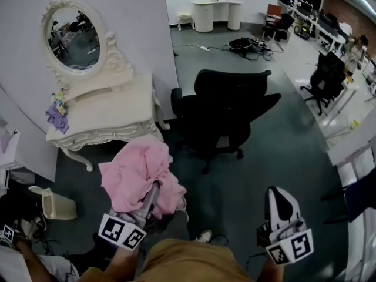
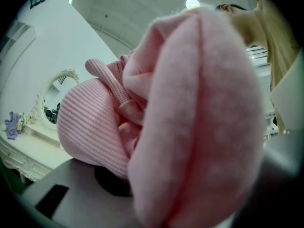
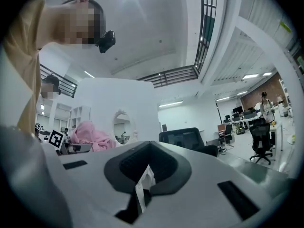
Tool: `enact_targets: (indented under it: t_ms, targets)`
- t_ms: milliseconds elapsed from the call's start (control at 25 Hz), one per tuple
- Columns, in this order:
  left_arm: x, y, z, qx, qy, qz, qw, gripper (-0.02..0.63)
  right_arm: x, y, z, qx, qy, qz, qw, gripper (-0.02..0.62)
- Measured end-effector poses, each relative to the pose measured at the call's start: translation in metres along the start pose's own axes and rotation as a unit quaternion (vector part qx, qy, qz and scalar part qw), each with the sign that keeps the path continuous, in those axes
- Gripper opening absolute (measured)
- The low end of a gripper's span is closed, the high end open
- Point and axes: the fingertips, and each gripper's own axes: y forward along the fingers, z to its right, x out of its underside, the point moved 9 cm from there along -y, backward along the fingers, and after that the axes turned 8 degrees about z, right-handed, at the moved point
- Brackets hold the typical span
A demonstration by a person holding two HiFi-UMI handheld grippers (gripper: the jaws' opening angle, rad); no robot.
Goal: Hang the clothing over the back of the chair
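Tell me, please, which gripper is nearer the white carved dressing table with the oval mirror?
Left. The left gripper, holding pink knitted clothing, is just before the dressing table; the right gripper is well off to the right.

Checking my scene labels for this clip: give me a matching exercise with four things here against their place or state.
1 pink knitted garment
2 black office chair
3 purple cloth
4 right gripper

a on the white dressing table
b shut, empty
c held by the left gripper
d bare, on the grey floor

Pairs: 1-c, 2-d, 3-a, 4-b
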Motion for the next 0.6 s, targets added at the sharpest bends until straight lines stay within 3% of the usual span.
enact_targets:
  t_ms: [280,600]
  targets:
    - [0.022,0.075,-0.045,0.035,-0.023,-0.001,0.9991,0.181,0.011,0.053,0.022,0.037,-0.018,-0.012,0.999,0.005]
    - [0.024,0.19,-0.137,0.067,-0.043,0.011,0.9968,0.181,0.011,0.183,0.042,0.057,-0.052,-0.007,0.997,0.005]
